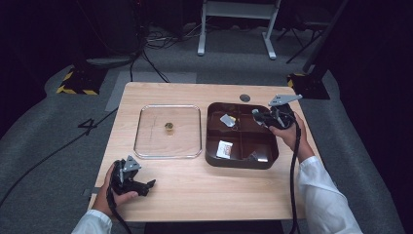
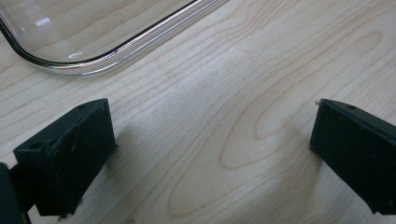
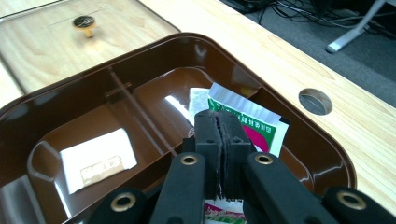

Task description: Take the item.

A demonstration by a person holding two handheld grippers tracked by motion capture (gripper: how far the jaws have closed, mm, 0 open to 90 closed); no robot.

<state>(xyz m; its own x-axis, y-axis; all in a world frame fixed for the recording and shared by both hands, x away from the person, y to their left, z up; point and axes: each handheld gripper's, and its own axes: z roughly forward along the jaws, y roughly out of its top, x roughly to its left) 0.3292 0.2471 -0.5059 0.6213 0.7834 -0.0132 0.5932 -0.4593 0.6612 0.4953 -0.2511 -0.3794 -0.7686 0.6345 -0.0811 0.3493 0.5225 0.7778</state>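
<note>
Two grippers: right gripper (image 3: pixel 219 154) jaws clamped on packet (image 3: pixel 261 126) over tray (image 1: pixel 214 156), 2 o'clock, prob. sorting; left gripper (image 2: pixel 210 154) jaws apart, idle on worktop (image 1: pixel 204 195).

A lab: dark surrounds, floor cables (image 1: pixel 160 41), hazard-striped stand base (image 1: pixel 78 80).

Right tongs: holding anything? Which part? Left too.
Right tongs are shut on a green-and-white sachet, pinched near its middle over the brown tray. Left tongs are open, holding nothing.
</note>
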